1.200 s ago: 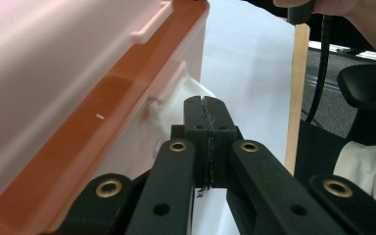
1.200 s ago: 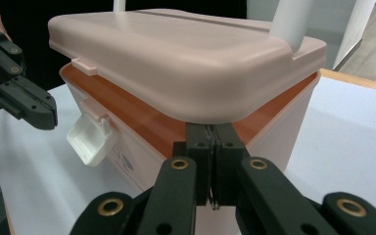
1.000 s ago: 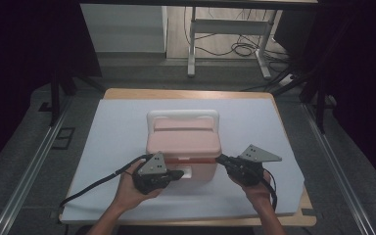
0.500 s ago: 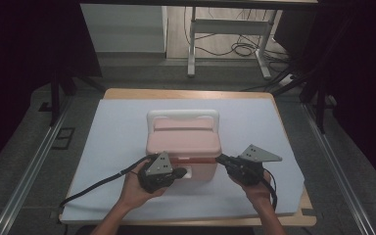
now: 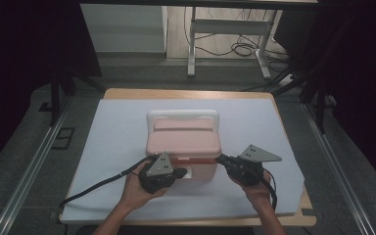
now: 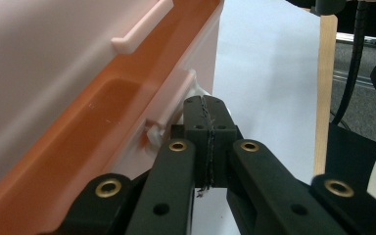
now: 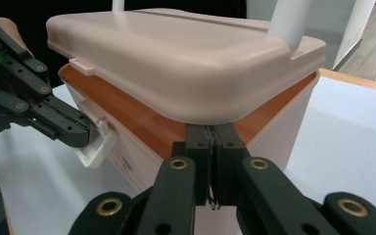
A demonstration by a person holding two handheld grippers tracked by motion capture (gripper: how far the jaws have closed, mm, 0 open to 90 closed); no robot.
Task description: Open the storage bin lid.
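Both your tools, left tool (image 5: 178, 172) and right tool (image 5: 220, 159), are pressed together, holding nothing. The cooler (image 5: 183, 142) at frame centre looks stiff, smooth, probably light; work the white latch (image 7: 94, 147) at its front.

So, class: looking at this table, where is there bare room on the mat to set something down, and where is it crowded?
The white mat lies bare left of the pink cooler box, right of it, and behind it toward the far edge. The near edge is crowded: the left gripper and right gripper sit at the cooler's front corners.
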